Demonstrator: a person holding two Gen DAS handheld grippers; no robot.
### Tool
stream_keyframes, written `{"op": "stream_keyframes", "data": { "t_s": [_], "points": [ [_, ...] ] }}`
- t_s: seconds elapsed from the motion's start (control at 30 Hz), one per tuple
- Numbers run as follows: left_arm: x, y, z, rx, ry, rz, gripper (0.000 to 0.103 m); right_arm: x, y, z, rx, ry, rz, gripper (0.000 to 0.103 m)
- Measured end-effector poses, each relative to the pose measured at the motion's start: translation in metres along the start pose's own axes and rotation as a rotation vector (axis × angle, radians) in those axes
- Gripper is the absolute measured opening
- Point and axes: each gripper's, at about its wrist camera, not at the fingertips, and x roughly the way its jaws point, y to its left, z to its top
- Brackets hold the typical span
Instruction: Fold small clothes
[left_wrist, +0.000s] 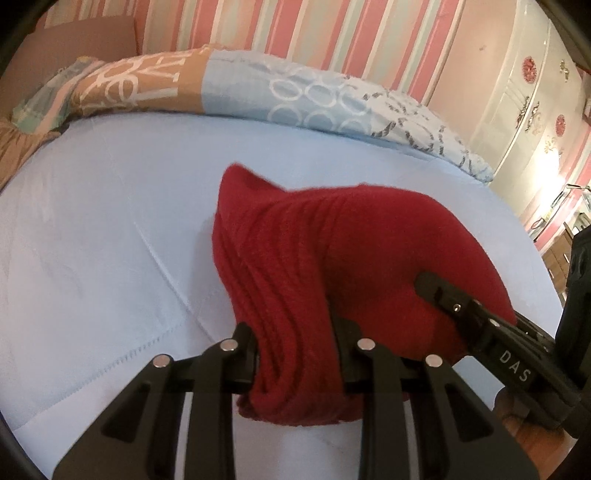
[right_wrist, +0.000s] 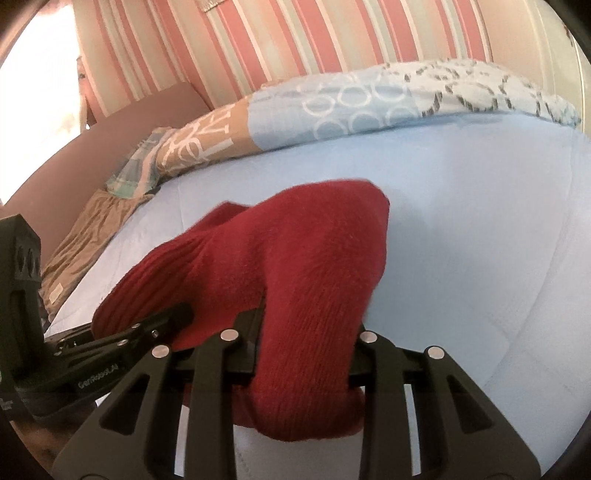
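While both claws are clamped on the red knit garment (left_wrist: 314, 258), we take this as the lifting part of a fold. Our left gripper (left_wrist: 299, 354) pinches a bunched ribbed edge; our right gripper (right_wrist: 303, 354) pinches another part of the same cloth just beside it. The garment hangs between them, over the middle of the pale blue bedsheet (left_wrist: 92, 221), its far corner pointing toward the patterned quilt (left_wrist: 295, 92). Next, we judge, both ends must travel together so the fold lands flat on the bedsheet.
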Motion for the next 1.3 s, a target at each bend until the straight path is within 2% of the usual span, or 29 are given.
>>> {"op": "stream_keyframes", "data": {
  "t_s": [0.2,0.43,0.7,0.83,0.9,0.97,1.0,1.07,1.23,1.3],
  "points": [
    [-0.027,-0.036,0.031,0.042,-0.055,-0.018,0.027,-0.043,-0.011,0.039,-0.028,-0.079,-0.016,0.028],
    [-0.053,-0.109,0.081,0.105,-0.125,-0.063,0.027,-0.102,-0.041,0.092,-0.048,-0.170,-0.058,0.028],
    [-0.058,-0.183,0.138,0.148,-0.162,-0.111,0.027,-0.154,-0.084,0.157,-0.094,-0.235,-0.124,0.028],
    [-0.063,-0.214,0.146,0.181,-0.184,-0.124,0.027,-0.174,-0.108,0.157,-0.075,-0.257,-0.122,0.028],
    [-0.060,-0.227,0.132,0.210,-0.177,-0.127,0.027,-0.180,-0.121,0.142,-0.054,-0.251,-0.124,0.028],
    [-0.052,-0.232,0.108,0.205,-0.145,-0.145,0.027,-0.184,-0.139,0.108,-0.023,-0.225,-0.128,0.028],
    [-0.045,-0.233,0.089,0.188,-0.117,-0.156,0.027,-0.186,-0.144,0.095,-0.015,-0.212,-0.130,0.028],
    [-0.032,-0.234,0.050,0.156,-0.065,-0.173,0.027,-0.187,-0.161,0.048,0.021,-0.162,-0.138,0.028],
    [0.002,-0.243,-0.072,0.111,0.108,-0.166,0.027,-0.192,-0.191,-0.068,0.095,-0.005,-0.184,0.028],
    [-0.001,-0.251,-0.109,0.126,0.127,-0.158,0.027,-0.202,-0.193,-0.100,0.107,0.023,-0.192,0.028]
  ]
}}
